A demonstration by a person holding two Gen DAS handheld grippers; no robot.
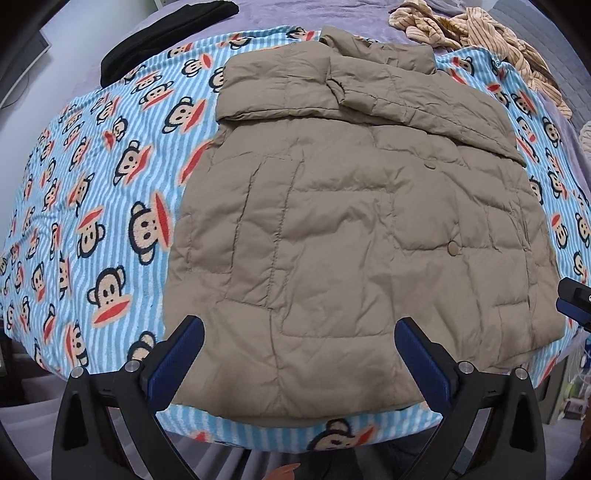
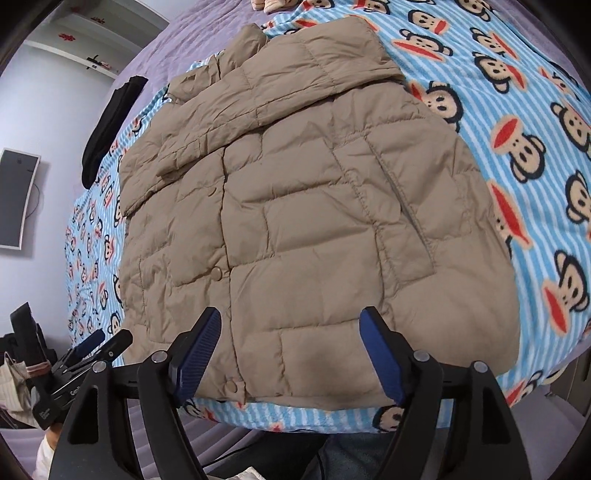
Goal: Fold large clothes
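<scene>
On the bed, a tan puffer jacket (image 1: 351, 221) lies flat; both tools (image 1: 299, 354) (image 2: 290, 354) gape wide, empty. Only the left view shows striped plush clothing (image 1: 480, 33).

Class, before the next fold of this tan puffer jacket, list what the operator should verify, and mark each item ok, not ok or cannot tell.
1. Left gripper open, holding nothing: ok.
2. Right gripper open, holding nothing: ok.
3. Jacket lying flat on the monkey-print blanket: ok.
4. Both sleeves folded across the chest: ok, they cross the upper part.
5. Hem fully on the blanket: ok, near its front edge.
6. Black garment and striped garment apart from the jacket: ok.
</scene>
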